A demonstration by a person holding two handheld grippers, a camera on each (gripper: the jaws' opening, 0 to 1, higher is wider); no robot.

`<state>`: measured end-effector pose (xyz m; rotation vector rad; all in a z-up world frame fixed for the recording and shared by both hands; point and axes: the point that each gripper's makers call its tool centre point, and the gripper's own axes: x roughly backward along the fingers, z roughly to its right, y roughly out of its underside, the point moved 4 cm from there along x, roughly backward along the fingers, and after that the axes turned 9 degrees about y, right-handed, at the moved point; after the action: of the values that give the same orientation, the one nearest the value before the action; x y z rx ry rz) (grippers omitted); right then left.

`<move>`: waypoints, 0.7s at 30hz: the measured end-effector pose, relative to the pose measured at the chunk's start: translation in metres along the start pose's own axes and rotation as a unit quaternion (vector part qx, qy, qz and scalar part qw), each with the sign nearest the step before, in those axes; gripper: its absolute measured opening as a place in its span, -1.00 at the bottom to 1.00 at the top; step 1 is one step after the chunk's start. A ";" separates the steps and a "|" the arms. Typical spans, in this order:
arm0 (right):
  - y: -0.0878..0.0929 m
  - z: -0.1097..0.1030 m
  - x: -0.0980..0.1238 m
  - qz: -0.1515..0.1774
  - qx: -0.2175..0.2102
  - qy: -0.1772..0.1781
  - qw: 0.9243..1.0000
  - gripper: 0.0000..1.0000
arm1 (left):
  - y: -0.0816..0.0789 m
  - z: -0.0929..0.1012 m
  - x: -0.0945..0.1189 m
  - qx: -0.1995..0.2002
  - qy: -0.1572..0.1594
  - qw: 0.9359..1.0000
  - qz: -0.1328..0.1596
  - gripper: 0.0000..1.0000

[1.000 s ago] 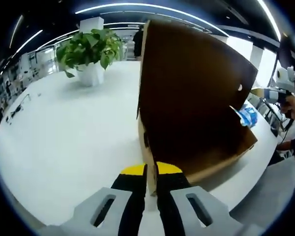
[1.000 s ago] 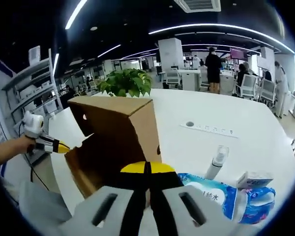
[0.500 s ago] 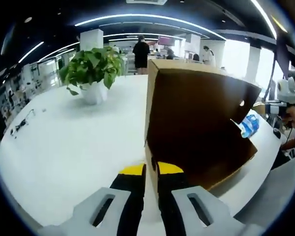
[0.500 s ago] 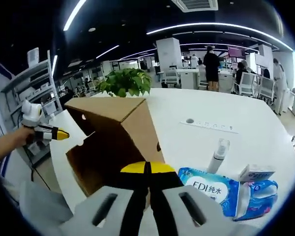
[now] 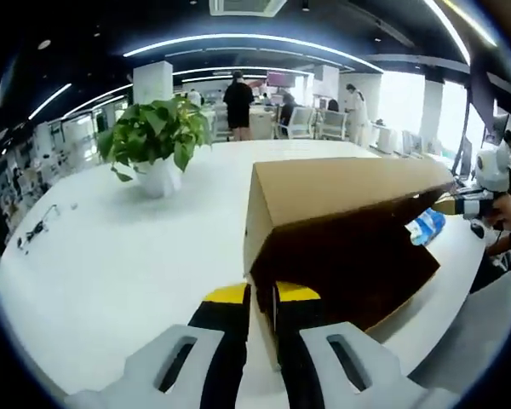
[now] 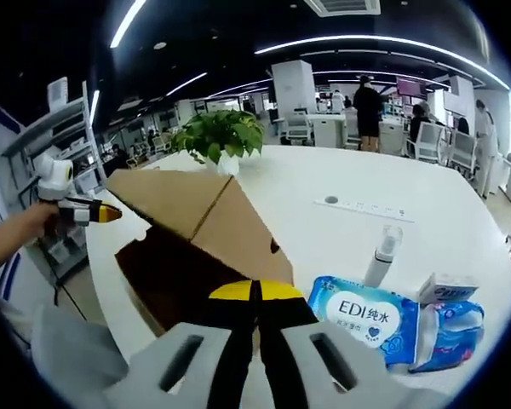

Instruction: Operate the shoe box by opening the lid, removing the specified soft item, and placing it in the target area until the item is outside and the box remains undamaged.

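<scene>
While tilted, shoe box (image 5: 341,221) (tissue pack (image 6: 364,318) beside)

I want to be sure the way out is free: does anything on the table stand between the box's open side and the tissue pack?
Nothing visible does. In the right gripper view, the tissue pack lies on bare table just right of the cardboard shoe box.

Bright ceiling strip lights (image 5: 238,41); sharp, edge-warped fisheye views.
</scene>
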<state>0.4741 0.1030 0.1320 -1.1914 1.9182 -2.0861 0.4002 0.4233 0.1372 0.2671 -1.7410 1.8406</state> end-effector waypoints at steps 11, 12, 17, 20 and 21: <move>0.016 -0.003 -0.001 -0.018 -0.002 -0.005 1.000 -1.00 | 0.007 0.005 -0.001 -0.001 0.007 1.000 -0.002 -0.85; 0.018 -0.004 -0.001 -0.020 0.000 -0.005 1.000 -1.00 | 0.008 0.005 -0.001 -0.001 0.007 1.000 -0.003 -0.85; 0.024 -0.004 -0.002 -0.027 -0.001 -0.006 1.000 -1.00 | 0.014 0.007 -0.001 0.001 0.010 1.000 -0.009 -0.83; 0.028 -0.005 -0.001 -0.029 -0.003 -0.011 1.000 -1.00 | 0.018 0.008 -0.002 0.000 0.010 1.000 -0.013 -0.84; 0.030 -0.006 -0.001 -0.030 -0.004 -0.013 0.999 -1.00 | 0.019 0.008 -0.002 0.001 0.012 1.000 -0.015 -0.85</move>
<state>0.4580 0.1023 0.1063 -1.2877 1.9032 -2.0825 0.3893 0.4155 0.1209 0.2712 -1.7097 1.8176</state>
